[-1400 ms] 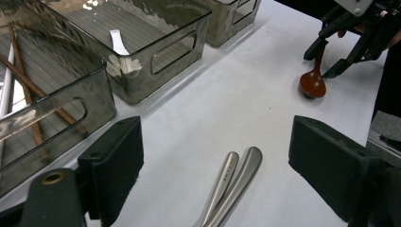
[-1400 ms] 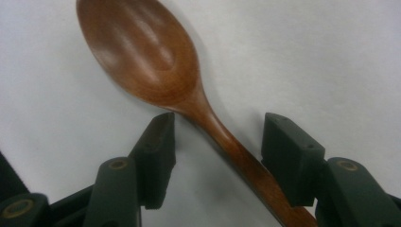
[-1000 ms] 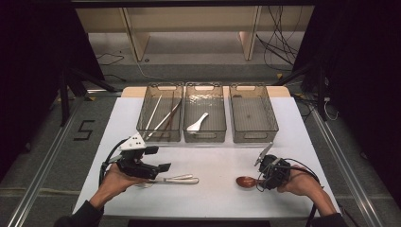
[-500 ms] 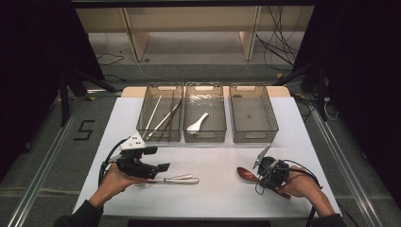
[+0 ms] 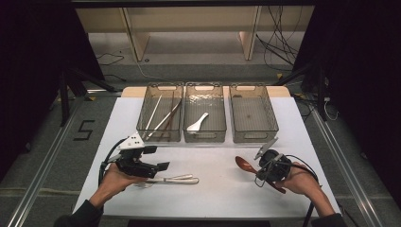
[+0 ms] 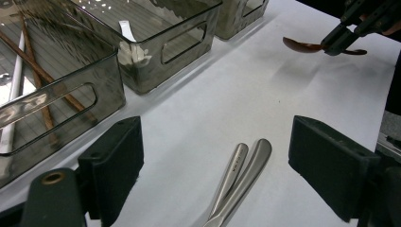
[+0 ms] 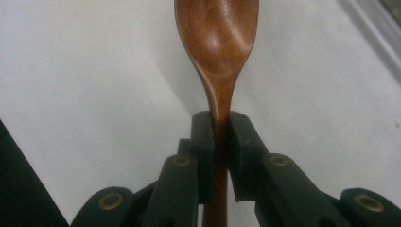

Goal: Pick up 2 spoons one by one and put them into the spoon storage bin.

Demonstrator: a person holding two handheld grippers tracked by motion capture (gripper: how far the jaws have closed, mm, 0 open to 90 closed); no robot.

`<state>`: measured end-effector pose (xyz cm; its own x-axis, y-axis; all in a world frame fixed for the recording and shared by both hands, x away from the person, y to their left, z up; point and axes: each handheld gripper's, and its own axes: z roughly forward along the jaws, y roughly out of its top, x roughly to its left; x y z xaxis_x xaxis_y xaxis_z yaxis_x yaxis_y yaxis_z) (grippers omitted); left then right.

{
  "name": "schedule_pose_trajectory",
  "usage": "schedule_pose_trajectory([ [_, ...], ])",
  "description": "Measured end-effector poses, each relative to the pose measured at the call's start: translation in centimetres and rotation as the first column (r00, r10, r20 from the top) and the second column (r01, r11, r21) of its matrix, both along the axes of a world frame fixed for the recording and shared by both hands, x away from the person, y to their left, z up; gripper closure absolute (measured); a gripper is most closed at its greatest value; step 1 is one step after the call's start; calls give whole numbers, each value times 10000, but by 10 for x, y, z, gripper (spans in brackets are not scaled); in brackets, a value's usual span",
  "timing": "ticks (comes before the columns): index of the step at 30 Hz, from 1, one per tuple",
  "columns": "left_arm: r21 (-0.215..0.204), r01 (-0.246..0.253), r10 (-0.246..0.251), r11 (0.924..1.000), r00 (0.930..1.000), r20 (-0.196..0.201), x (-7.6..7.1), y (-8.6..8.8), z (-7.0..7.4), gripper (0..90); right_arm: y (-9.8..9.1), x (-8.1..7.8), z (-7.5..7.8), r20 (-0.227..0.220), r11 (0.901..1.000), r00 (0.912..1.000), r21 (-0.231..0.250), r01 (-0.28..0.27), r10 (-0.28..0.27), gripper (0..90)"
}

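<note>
A brown wooden spoon (image 7: pixel 217 38) is clamped by its neck in my right gripper (image 7: pixel 220 127), bowl pointing away from the jaws. These jaws have just been closing with the spoon between them. From above, the spoon (image 5: pixel 243 164) sticks out to the left of the right gripper (image 5: pixel 257 171), just over the white table at the front right. My left gripper (image 5: pixel 158 158) is open at the front left. Two metal cutlery handles (image 6: pixel 239 177) lie on the table between its jaws, untouched. The left gripper view also catches the held spoon (image 6: pixel 302 46) farther off.
Three clear bins stand in a row at the back of the table. The left bin (image 5: pixel 142 120) holds chopsticks and the middle bin (image 5: pixel 204 136) holds a white spoon (image 5: pixel 197 124). Nothing lies in the right bin (image 5: pixel 255 136). White table (image 5: pixel 217 189) lies between my hands.
The right gripper has shut on the wooden spoon and raised it off the table, its bowl now pointing left. The left gripper has not moved.
</note>
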<state>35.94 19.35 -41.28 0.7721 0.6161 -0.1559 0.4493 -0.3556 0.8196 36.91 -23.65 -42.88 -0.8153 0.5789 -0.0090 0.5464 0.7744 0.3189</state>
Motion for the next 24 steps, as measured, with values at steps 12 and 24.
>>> schedule_pose_trajectory([
  [12, -110, -77, 78, 9999, 10000, 45, 0, 1, 1, 181, 7, 13, 14, 419, 9971, 9987, 720, 260, -291, 823],
  [24, -133, -104, 104, 9999, 9999, 44, 1, 2, 0, 179, 26, 32, 35, 925, 9899, 9943, 1357, 406, -535, 823],
])
